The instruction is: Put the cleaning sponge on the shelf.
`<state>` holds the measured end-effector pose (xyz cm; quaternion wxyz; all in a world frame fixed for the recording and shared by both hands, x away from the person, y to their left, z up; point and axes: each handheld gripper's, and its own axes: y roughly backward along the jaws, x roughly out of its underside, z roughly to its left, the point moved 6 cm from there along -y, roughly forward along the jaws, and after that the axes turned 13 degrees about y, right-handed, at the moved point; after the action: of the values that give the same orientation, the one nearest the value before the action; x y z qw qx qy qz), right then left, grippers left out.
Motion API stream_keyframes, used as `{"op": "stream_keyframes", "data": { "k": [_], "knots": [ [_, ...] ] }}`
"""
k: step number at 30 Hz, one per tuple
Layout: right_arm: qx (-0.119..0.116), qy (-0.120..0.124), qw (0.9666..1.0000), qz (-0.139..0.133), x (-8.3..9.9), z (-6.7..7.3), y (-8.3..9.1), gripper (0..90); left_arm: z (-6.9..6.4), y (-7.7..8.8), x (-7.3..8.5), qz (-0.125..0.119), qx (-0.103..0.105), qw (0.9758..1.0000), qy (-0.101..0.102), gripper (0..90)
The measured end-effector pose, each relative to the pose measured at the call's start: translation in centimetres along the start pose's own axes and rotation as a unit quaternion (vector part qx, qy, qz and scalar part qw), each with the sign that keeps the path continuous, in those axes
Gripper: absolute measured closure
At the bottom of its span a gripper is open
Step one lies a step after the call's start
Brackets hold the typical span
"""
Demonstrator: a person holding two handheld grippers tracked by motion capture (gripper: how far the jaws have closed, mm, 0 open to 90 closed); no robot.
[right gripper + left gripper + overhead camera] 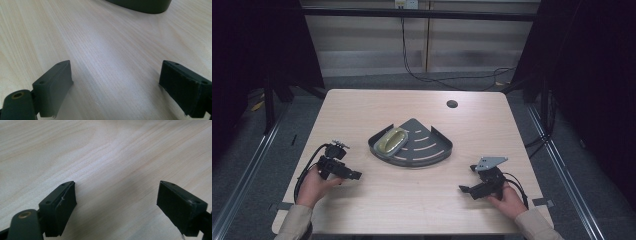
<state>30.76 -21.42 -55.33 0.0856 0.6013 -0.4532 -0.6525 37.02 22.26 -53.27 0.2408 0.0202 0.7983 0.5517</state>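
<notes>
A dark grey quarter-round corner tray (426, 145) with slots in its floor sits at the middle of the light wood table (412, 200). An oval, yellowish glossy object (393, 141) lies in the tray's left part. My left gripper (357, 176) is held low at the front left of the table, jaws pointing right, open and empty over bare wood (116, 195). My right gripper (465, 189) is at the front right, jaws pointing left, open and empty (116, 75). The tray's curved wall (142, 5) shows ahead of it.
A round cable hole (452, 104) is in the table's far right part. Black cables (447, 80) run over the floor behind the table. Dark metal frame rails (562, 170) flank both sides. Bare wood lies between each gripper and the tray.
</notes>
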Motion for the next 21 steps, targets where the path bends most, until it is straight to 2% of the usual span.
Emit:
{"op": "stream_keyframes", "data": {
  "k": [2,5,8,10,13,17,21],
  "knots": [
    [0.000,-0.001,1.0000,0.000,0.0,0.0,0.0,10.6,-0.1,-0.1,0.1,-0.009,-0.001,1.0000,0.003,14.8],
    [0.000,-0.001,1.0000,0.000,0.0,0.0,0.0,10.6,0.0,-0.1,0.3,-0.018,-0.003,0.9997,-0.015,14.4],
    [0.000,-0.001,1.0000,0.000,0.0,0.0,0.0,10.6,0.0,-0.1,0.5,-0.035,0.005,0.9993,-0.013,14.0],
    [0.000,-0.001,1.0000,0.000,0.0,0.0,0.0,10.6,0.0,-0.1,0.6,-0.037,0.007,0.9992,-0.017,13.1],
    [0.000,-0.001,1.0000,0.000,0.0,0.0,0.0,10.5,0.1,-0.3,0.7,-0.051,-0.002,0.9982,-0.032,12.1],
    [0.000,-0.001,1.0000,0.000,0.0,0.0,0.0,10.5,0.0,-0.3,0.8,-0.066,0.004,0.9974,-0.026,10.4],
    [0.000,0.000,1.0000,0.000,0.0,0.0,0.0,10.5,0.1,-0.4,1.1,-0.077,0.000,0.9963,-0.039,9.4]
  ]
}}
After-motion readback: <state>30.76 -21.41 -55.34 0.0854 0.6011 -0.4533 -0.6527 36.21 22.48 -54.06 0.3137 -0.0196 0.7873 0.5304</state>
